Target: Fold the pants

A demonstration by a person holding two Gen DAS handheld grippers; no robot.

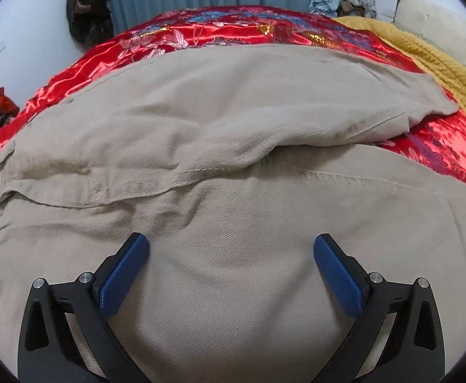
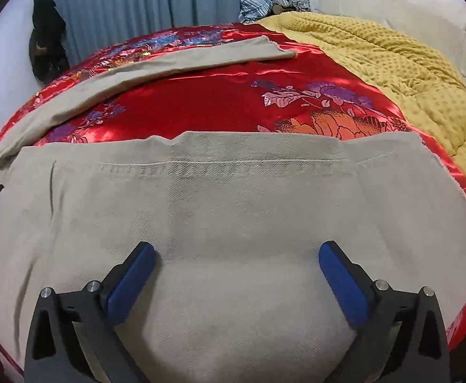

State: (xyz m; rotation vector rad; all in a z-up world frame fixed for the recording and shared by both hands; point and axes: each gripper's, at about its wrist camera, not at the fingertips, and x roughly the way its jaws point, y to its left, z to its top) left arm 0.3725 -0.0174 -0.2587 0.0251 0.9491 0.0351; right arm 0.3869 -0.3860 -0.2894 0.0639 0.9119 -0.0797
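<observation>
Both claws are hanging wide open over the pants (image 1: 233, 146), gripping nothing. Left claw (image 1: 231, 247) is sitting over the seat/waist end; right claw (image 2: 237, 253) is over a leg end near the hem seam (image 2: 220, 162). I can't tell whether the pads are touching cloth or just hovering above it.

Pants are lying spread on the bed, on the red satin cover (image 2: 201, 102). In the right view the other leg (image 2: 175, 60) is running off toward 11–12 o'clock, well apart from the near leg, so the legs aren't stacked yet. The yellow blanket (image 2: 392, 70) is lying at 1–3 o'clock.

Risks I'm seeing:
- Satin is probably slick. Any drag on the khaki is likely sliding the whole garment rather than creasing it, so the fold line is wandering.
- The cloth is thick and already doubled and ridged in the left view around 12 o'clock. A pinch there is likely catching only the top layer, and the under layer is staying behind and bunching.
- Open fingers (image 1: 126, 274) set this far apart are likely pushing up a fat tuck when closing.
- The far leg's hem (image 2: 284, 52) is lying next to the blanket edge; a sweep toward 1 o'clock could be snagging it on the knit.
</observation>
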